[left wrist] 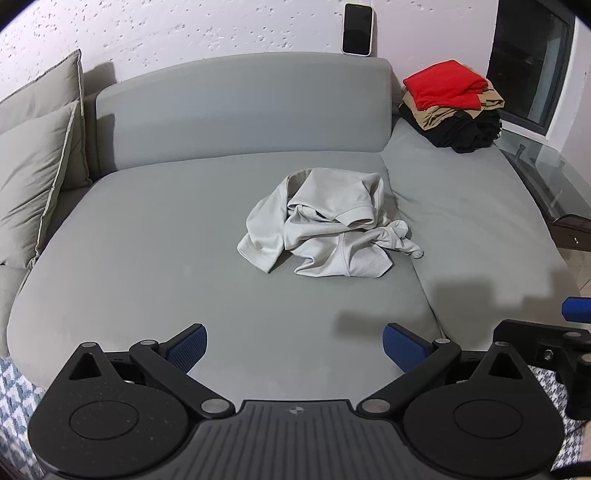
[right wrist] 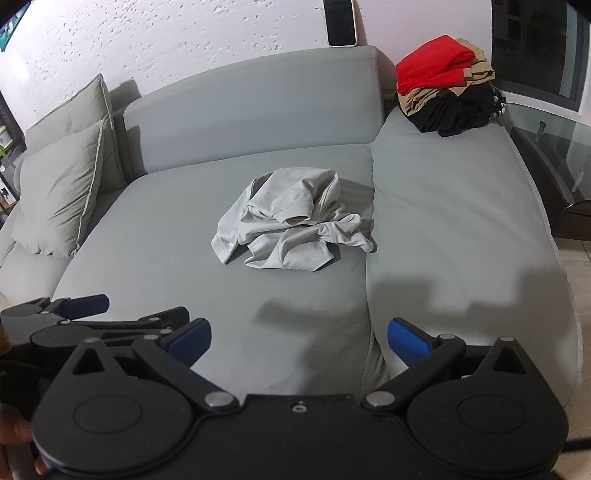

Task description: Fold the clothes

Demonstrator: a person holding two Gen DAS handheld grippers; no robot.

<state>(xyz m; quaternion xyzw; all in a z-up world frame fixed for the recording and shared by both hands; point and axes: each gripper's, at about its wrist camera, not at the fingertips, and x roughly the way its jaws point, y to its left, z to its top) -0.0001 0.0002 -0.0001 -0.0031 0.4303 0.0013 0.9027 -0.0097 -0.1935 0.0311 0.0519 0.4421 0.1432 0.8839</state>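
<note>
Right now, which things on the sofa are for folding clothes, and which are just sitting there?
For the job:
- crumpled grey shirt, not folded yet
- stack of folded clothes, red on top
- left hand-held gripper and right hand-held gripper, both open, holding nothing

Just lying about:
- phone on the sofa back
- cushions
- glass table

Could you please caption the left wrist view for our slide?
Open left hand-held gripper faces a crumpled pale grey shirt on the grey sofa.
</note>
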